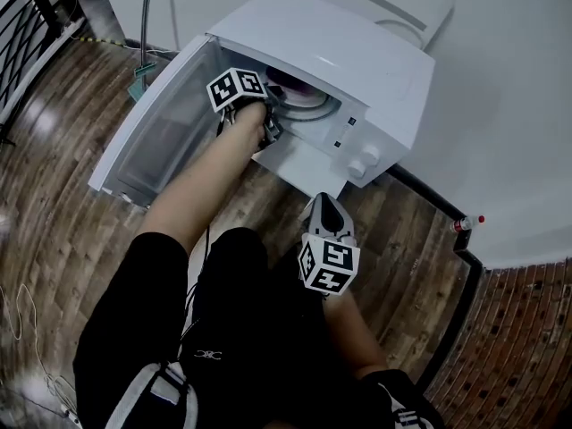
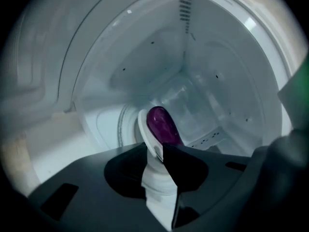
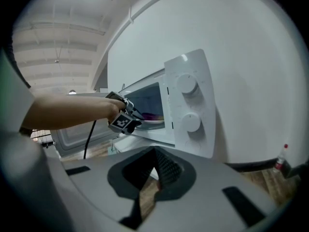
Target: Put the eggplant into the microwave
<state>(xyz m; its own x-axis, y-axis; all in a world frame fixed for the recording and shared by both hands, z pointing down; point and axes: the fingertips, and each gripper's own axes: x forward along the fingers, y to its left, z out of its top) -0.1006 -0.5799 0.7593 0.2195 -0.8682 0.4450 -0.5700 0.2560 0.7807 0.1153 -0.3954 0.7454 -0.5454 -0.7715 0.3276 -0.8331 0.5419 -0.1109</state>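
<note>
The eggplant [image 2: 161, 124] is inside the microwave [image 1: 357, 61], on or just above the round plate [image 1: 315, 107]. It sits right at the tips of the left gripper [image 2: 160, 149], with the white jaw along one side of it and the dark jaw at its near end on the other. Those jaws stand a little apart (whether the white pad touches the purple skin I cannot tell), so I judge the step in hand to be the release. Beyond the jaws is the cavity's back corner, and the open door [image 1: 161, 137] stands off to their left. The right gripper [image 3: 155, 151] is outside, short of the control knobs [image 3: 187, 84], its jaws together on nothing. The next move calls for widening the left jaws, drawing straight back without dragging the eggplant, then shutting the door.
</note>
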